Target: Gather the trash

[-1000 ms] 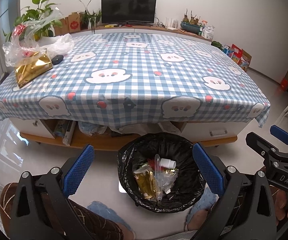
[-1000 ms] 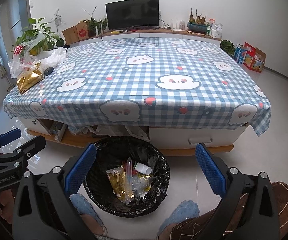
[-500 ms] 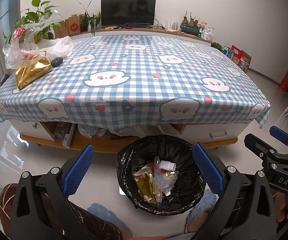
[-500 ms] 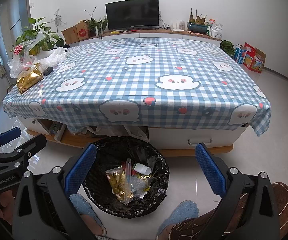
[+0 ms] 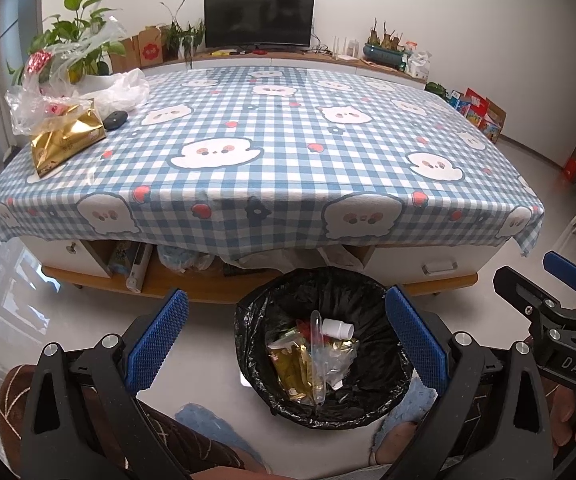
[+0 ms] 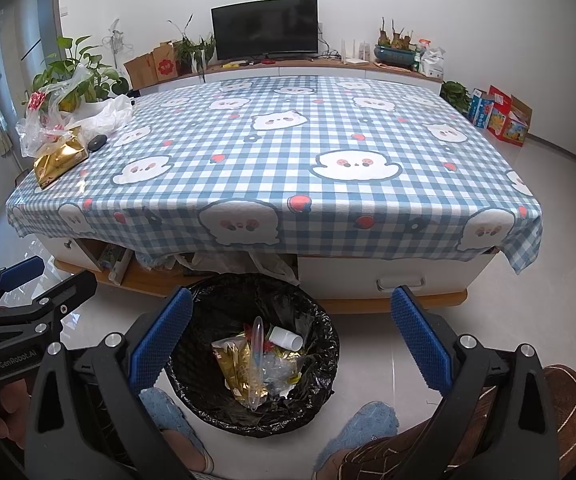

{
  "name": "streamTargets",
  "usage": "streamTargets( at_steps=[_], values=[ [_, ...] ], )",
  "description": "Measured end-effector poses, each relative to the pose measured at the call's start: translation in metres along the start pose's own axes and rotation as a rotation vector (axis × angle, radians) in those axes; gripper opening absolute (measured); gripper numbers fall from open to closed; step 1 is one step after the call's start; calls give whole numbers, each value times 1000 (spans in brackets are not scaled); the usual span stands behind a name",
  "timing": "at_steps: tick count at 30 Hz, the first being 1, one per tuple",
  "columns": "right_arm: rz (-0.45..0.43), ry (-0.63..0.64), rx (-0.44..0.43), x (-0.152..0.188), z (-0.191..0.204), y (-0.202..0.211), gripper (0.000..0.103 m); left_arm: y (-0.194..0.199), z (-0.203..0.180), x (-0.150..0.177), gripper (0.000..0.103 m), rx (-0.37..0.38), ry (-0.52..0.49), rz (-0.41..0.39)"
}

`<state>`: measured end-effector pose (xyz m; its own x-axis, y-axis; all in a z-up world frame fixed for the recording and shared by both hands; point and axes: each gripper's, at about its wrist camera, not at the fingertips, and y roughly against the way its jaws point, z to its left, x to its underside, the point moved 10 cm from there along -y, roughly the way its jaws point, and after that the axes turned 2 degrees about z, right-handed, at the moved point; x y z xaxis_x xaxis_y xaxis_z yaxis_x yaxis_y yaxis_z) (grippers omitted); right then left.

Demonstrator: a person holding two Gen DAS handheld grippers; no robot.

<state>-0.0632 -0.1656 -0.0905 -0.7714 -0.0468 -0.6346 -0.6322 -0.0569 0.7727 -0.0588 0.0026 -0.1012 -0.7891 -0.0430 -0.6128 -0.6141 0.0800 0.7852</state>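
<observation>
At about ten o'clock on the checked tablecloth [image 5: 288, 128] a gold foil bag [image 5: 67, 140] lies against crumpled clear plastic bags [image 5: 67, 80], a small dark object [image 5: 115, 120] just beside it. The left gripper [image 5: 288, 340] hangs with its jaws spread wide, holding nothing. Dead ahead at six o'clock, on the floor against the table's front, the black-lined trash bin [image 5: 324, 344] holds gold wrappers, clear plastic and a small white bottle [image 5: 338, 328]. The right gripper [image 6: 288, 328] is likewise wide apart and empty above the bin.
</observation>
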Motion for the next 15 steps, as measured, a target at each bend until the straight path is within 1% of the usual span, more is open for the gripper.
streamTargets(
  at_steps=[9, 15],
  values=[
    [1, -2, 1, 0, 0, -1, 95, 1, 1, -1, 97, -4, 10, -11],
    [2, -2, 0, 0, 0, -2, 95, 0, 2, -1, 97, -10, -1, -11]
  ],
)
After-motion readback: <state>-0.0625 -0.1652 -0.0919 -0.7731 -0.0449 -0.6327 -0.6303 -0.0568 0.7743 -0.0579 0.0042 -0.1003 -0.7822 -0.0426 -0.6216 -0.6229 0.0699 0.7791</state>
